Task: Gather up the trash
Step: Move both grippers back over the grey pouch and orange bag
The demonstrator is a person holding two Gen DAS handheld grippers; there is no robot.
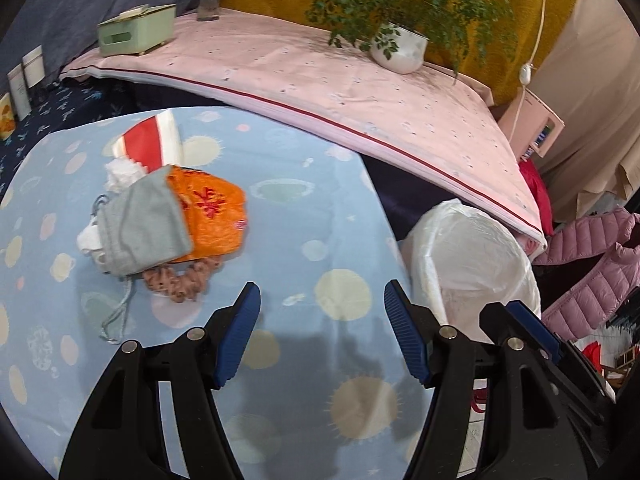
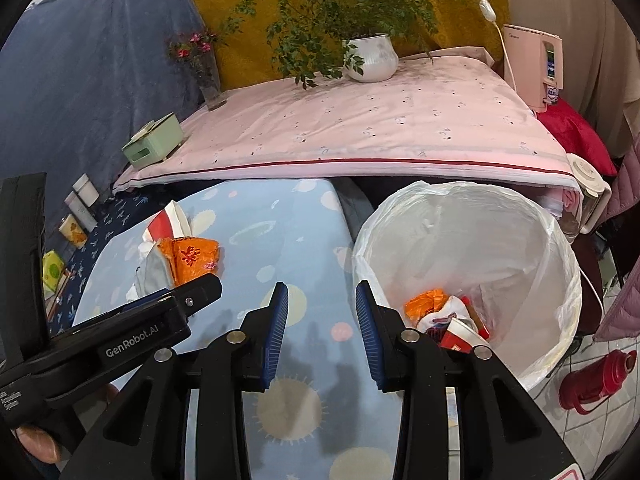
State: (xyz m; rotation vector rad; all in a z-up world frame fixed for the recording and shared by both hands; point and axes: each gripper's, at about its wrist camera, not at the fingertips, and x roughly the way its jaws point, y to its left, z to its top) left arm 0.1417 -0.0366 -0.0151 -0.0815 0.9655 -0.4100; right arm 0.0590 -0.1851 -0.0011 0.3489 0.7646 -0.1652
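A heap of trash lies on the blue planet-print tablecloth (image 1: 304, 216): an orange wrapper (image 1: 216, 216), a grey drawstring pouch (image 1: 140, 232) on top of it, a red-and-white packet (image 1: 152, 144), white tissue (image 1: 120, 172) and a pink scrunchie (image 1: 180, 280). My left gripper (image 1: 322, 292) hovers open to the right of the heap, nothing between its fingers. My right gripper (image 2: 322, 292) is open and empty over the cloth's right edge, beside the white-lined bin (image 2: 460, 196). The bin holds an orange wrapper (image 2: 424, 304) and red-and-white packaging (image 2: 460, 336). In the right wrist view the left gripper (image 2: 200, 292) partly hides the heap.
Behind stands a higher pink-covered surface (image 2: 360, 132) with a potted plant (image 2: 372, 60), a green tissue box (image 2: 154, 144) and a vase of flowers (image 2: 212, 84). A red thermos (image 2: 596, 376) stands on the tiled floor by the bin. A pink padded jacket (image 1: 592, 264) hangs at the right.
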